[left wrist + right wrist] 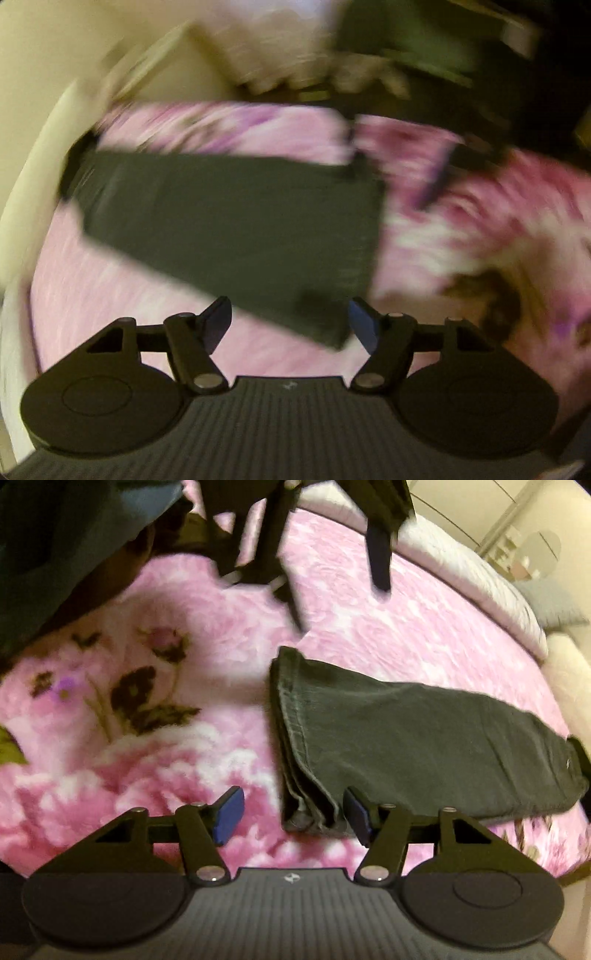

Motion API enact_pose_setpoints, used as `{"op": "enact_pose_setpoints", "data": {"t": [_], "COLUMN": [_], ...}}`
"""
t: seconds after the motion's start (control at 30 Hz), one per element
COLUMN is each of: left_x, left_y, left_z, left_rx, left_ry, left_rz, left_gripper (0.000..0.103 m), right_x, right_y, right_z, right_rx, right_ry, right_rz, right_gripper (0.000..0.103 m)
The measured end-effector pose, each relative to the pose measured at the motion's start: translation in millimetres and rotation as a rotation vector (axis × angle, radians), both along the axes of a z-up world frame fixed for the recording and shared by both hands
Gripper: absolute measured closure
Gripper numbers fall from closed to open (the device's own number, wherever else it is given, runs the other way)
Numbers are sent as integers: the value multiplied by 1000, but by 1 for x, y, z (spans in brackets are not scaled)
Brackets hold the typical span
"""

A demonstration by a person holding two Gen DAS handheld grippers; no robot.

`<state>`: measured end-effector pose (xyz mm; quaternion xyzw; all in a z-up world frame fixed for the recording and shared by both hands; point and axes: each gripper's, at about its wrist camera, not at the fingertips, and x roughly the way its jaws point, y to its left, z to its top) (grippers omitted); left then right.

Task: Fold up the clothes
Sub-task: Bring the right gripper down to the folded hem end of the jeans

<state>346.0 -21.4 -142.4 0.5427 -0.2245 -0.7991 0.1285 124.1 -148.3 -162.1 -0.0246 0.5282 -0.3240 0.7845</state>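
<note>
Bed: pink floral blanket (155, 760) covers it and carries everything you are working on; its plush surface fills the foreground of both wrist views.

Right gripper (293, 814): you hold it low over the blanket with the jaws spread wide and nothing between them. Its right blue pad sits just beside the near corner of the garment, apart from it or barely brushing; I cannot tell which.

Left gripper (290, 325): your jaws are wide apart here too, gripping nothing. This view is heavily motion-blurred, so fine detail is lost.

Dark trousers (406, 746): they lie flat on the blanket as a long, narrow stack, layered hems showing at the end nearest your right gripper, the rest running away to the right. In the left view the same dark strip (229, 229) stretches ahead of your jaws.

Farther off: the left gripper (380, 554) appears at the top of the right view, above the blanket beyond the trousers. Pale bed edge (480, 579) and a cream wall lie behind.

Progress: lengthwise folding looks done, judging by the stacked edges. What seems left is doubling the long strip over end to end, which neither gripper has yet taken hold for.
</note>
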Motion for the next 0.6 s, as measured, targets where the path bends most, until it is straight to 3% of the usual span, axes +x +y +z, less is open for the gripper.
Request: {"op": "enact_pose_setpoints", "data": {"t": [0.13, 0.2, 0.27, 0.33, 0.4, 0.5, 0.6], "left_x": [2, 9, 16, 18, 22, 28, 35], "left_y": [12, 14, 13, 6, -6, -17, -11], "left_z": [-49, -58, -62, -63, -63, -66, -70], "left_rx": [-74, -144, -195, -215, -225, -226, -280], "left_ry": [-94, -80, -70, -82, -102, -93, -85], "left_rz": [-183, -284, -366, -400, -392, -415, -482], "left_gripper": [37, 22, 20, 21, 29, 29, 29], "right_x": [1, 0, 0, -1, -3, -5, -2], "right_y": [3, 4, 5, -1, -9, -18, -14], "right_z": [-11, -16, -19, -20, -20, -23, -27], "right_rx": [-50, -76, -98, -105, -106, -106, -137], "right_ry": [38, 62, 90, 101, 105, 111, 136], "right_rz": [41, 69, 104, 99, 78, 53, 92], "right_gripper": [44, 44, 44, 44, 44, 44, 44]}}
